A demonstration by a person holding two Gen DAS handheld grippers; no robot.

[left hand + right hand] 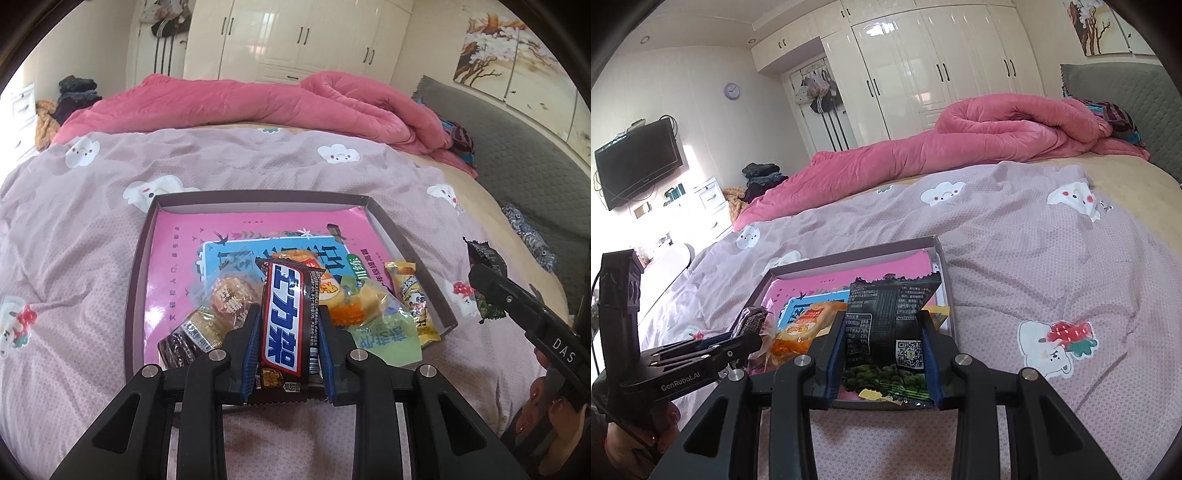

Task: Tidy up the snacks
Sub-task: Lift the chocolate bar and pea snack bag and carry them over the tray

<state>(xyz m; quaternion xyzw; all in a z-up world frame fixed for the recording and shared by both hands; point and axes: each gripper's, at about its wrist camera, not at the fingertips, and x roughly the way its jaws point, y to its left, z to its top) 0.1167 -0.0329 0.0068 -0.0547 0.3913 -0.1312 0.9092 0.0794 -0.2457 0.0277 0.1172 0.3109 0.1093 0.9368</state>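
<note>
While clamped in left tool (pixel 286 325), chocolate bar (pixel 284 317) hangs over box (pixel 140 258).

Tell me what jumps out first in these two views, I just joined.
The left tongs clamp a brown chocolate bar with a blue-and-red label above the shallow pink-lined cardboard box holding wrapped snacks. The right tongs grip a black packet of green peas over the same box, on the cloud-print bedspread.

Your left wrist camera is looking steeply down, close over the box (pixel 373 206); your right is facing it from beside, both sharing bed (pixel 1015 266) and wardrobe (pixel 923 66).
</note>
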